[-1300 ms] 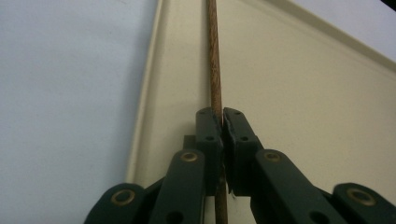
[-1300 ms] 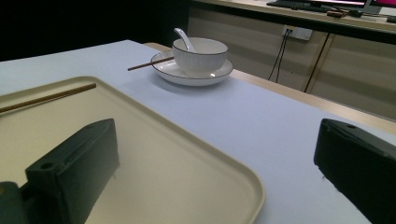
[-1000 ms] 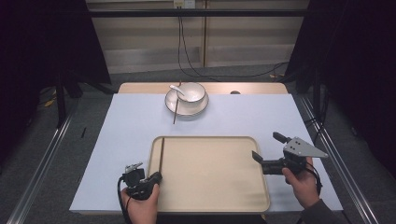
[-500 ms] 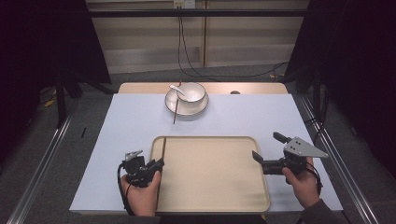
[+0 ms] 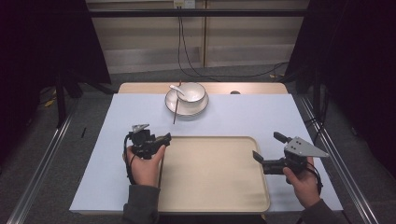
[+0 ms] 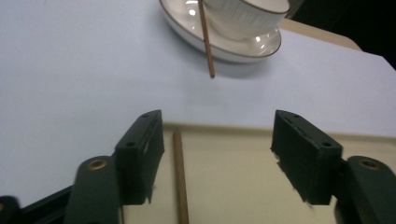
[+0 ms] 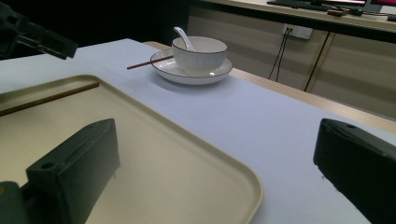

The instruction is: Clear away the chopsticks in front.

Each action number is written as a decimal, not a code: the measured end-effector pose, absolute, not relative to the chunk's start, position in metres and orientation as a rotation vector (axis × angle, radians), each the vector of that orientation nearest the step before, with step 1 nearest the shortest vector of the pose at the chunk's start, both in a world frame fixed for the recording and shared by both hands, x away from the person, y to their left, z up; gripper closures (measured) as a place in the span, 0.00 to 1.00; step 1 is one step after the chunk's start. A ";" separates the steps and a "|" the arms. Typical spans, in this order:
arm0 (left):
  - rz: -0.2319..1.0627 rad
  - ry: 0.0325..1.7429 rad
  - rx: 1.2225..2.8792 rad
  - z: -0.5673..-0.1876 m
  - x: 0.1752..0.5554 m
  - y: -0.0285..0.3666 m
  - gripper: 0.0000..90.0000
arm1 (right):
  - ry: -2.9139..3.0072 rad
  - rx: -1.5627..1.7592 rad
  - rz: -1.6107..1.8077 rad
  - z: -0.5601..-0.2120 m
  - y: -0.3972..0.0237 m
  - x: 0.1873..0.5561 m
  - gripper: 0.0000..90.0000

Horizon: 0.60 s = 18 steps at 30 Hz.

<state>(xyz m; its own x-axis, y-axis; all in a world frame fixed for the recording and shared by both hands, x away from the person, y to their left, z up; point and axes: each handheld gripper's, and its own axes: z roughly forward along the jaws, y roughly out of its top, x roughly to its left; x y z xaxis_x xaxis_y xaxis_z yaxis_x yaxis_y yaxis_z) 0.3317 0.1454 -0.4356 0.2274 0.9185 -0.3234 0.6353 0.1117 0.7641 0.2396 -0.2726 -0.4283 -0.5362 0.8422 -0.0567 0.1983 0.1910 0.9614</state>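
The left gripper [image 5: 161, 140] has just been opening its jaws — a chopstick [image 6: 180, 182] lies free in the tray [image 5: 212, 196]. The right gripper [image 5: 261, 159] hovers open, nothing held.

table [image 5: 140, 87]: wooden, pale blue cover sheet [image 5: 261, 116] over most of it | 6 o'clock: beige tray [image 5: 215, 172] flat on the sheet | 12 o'clock: white plate [image 5: 201, 107] on the sheet, well apart from the tray
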 end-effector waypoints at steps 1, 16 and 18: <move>0.404 1.481 1.613 -0.435 0.337 0.145 0.36 | 1.864 0.972 1.368 -0.428 -0.273 0.239 0.00; 0.460 1.361 1.656 -0.420 0.403 0.128 0.22 | 1.872 0.967 1.369 -0.428 -0.273 0.239 0.00; 0.466 1.360 1.680 -0.422 0.415 0.126 0.21 | 1.873 0.967 1.369 -0.428 -0.273 0.239 0.00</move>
<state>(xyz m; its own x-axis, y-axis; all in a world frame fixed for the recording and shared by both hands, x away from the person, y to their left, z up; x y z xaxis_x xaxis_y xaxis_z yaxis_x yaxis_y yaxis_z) 0.4150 0.1256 -0.4224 0.3245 0.9157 -0.2370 0.5777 0.0065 0.8162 0.2394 -0.2732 -0.4281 -0.5416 0.8386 -0.0586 0.1985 0.1953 0.9604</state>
